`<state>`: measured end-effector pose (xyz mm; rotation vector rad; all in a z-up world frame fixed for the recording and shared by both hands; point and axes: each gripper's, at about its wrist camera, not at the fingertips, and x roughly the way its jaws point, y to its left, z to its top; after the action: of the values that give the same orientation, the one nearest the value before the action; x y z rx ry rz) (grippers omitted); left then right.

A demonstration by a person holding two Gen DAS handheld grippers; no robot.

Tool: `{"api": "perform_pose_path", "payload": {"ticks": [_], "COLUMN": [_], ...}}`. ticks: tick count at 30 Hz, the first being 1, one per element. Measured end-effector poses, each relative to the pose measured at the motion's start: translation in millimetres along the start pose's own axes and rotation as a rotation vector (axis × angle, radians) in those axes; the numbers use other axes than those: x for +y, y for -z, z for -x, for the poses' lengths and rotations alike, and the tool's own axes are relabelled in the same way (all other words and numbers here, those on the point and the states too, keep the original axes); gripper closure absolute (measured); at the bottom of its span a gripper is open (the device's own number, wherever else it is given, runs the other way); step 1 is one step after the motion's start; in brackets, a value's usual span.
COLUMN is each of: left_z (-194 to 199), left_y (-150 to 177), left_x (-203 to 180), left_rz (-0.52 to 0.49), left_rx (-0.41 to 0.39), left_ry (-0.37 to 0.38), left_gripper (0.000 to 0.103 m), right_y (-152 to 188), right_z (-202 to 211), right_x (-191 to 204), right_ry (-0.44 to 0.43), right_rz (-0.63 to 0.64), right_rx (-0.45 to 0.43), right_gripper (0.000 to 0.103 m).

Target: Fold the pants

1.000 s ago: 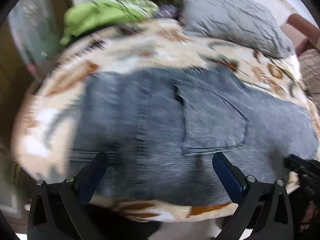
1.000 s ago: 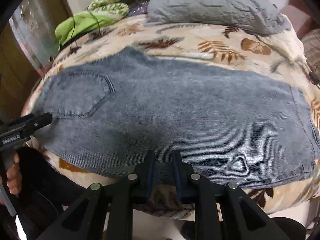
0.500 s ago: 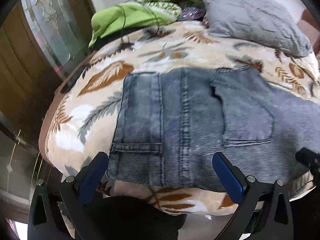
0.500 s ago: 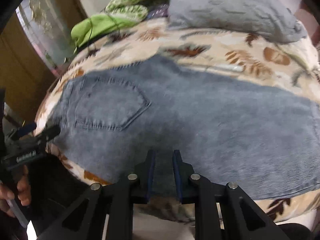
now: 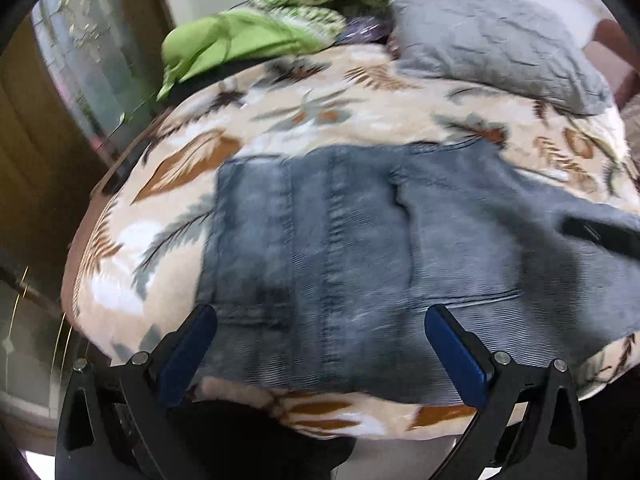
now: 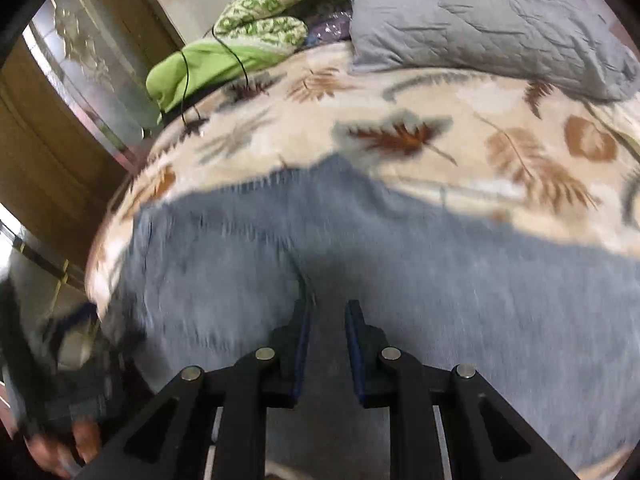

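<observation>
Right gripper, jaws narrowly parted with a fold of the grey denim pants between them, apparently pinched; left gripper, jaws spread wide and empty over the waistband end near the bed's front edge. Beyond both jaws, pants spread flat across the leaf-print blanket; fabric judged limp, moderately heavy, non-slippery, best gripped at waistband, seams or hems.

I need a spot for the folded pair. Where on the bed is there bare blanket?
Bare leaf-print blanket lies between the pants and the gray pillow, and left of the waistband. The far-left corner is crowded by green bedding.
</observation>
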<state>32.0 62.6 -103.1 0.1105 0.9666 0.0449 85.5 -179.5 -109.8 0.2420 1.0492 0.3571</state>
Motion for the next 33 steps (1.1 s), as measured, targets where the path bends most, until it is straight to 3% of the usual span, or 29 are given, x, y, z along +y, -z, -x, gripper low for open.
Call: {"api": "perform_pose_path", "payload": {"ticks": [5, 9, 10, 12, 20, 26, 30, 33], "left_z": [-9, -36, -41, -46, -50, -31, -7, 24], "left_y": [-3, -4, -5, -5, -11, -7, -8, -12], "left_x": [-25, -20, -15, -10, -15, -7, -1, -2], "left_rz": [-0.106, -0.081, -0.059, -0.030, -0.046, -0.039, -0.019, -0.022], "left_rx": [-0.018, 0.059, 0.077, 0.085, 0.083, 0.060, -0.001, -0.090], "left_ry": [0.009, -0.004, 0.022, 0.051, 0.030, 0.006, -0.014, -0.043], "left_gripper": [0.000, 0.000, 0.000, 0.000, 0.000, 0.000, 0.000, 0.000], "right_y": [-44, -60, -63, -71, -99, -87, -62, -36], "right_z": [-50, -85, -92, -99, -116, -75, -31, 9], "right_x": [0, -4, -4, -5, -7, -4, -1, 0], "right_ry": [-0.021, -0.016, 0.002, 0.023, 0.095, 0.063, 0.068, 0.078], "right_rz": [-0.013, -0.035, -0.032, -0.035, -0.064, -0.048, 0.001, 0.046], "right_rx": [0.052, 0.101, 0.108, 0.083, 0.037, -0.035, -0.074, -0.130], "right_gripper": [0.082, 0.082, 0.082, 0.082, 0.081, 0.078, 0.078, 0.078]}}
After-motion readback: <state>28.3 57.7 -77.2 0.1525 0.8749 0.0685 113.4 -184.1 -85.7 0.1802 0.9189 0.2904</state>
